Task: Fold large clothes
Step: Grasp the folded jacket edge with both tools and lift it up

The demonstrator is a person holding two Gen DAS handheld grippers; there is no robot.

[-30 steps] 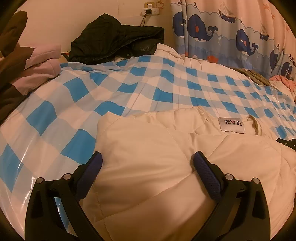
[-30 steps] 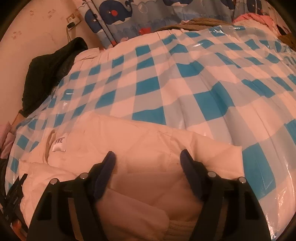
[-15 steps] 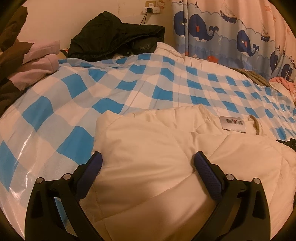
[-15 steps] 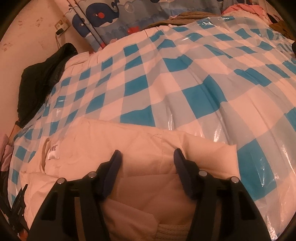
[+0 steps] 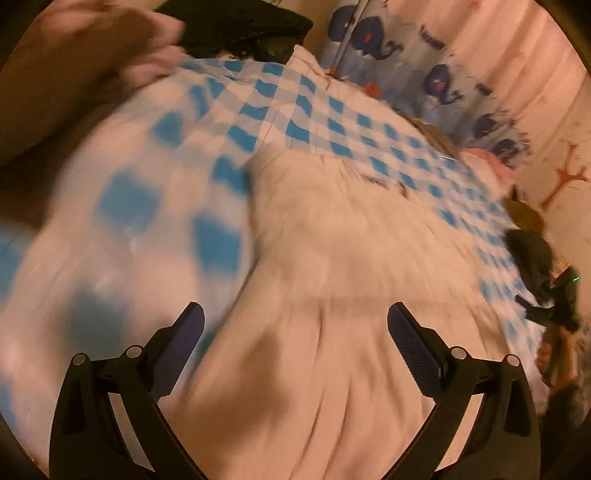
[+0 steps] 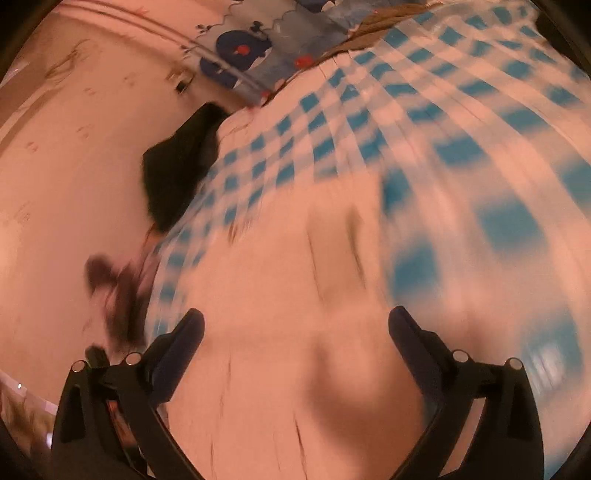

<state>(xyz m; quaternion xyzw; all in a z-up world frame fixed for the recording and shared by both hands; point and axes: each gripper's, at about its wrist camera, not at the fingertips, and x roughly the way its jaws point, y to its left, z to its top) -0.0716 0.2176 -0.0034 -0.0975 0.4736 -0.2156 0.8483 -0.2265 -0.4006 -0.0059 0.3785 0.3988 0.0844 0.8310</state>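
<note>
1. both of my views are heavily smeared, so fine detail is mostly lost to me.
2. my left gripper point(image 5: 295, 325) has its jaws spread wide apart, and nothing is pinched between its fingers point(image 5: 410, 336); i see only cloth well below them.
3. my right gripper point(image 6: 295, 328) also stands wide apart; its jaws have just been opening, and the pale cloth that lay between them is not pressed by either pad.
4. the cream padded jacket point(image 5: 332, 258) lies spread on the blue and white checked cover point(image 5: 122, 206), filling the middle and lower part of the left view.
5. in the right view the same jacket point(image 6: 288, 295) fills the centre and bottom, with the checked cover point(image 6: 461, 129) stretching away above and to the right of it.
6. i can make out a few long seams or creases on the jacket, but i cannot tell how it is folded through the blur.
7. a black garment point(image 5: 243, 29) is heaped at the far edge of the cover, against the wall; the right view shows it point(image 6: 177, 173) at the left of the cover.
8. a whale-print curtain point(image 5: 424, 70) hangs behind the bed, just past the far edge of the cover.
9. a pink and brown pile point(image 5: 92, 62) sits at the upper left of the left view, touching the cover's edge.
10. at the right edge of the left view i see a dark shape point(image 5: 543, 280) with a small green light beside the cover; i cannot tell what it is.
</note>
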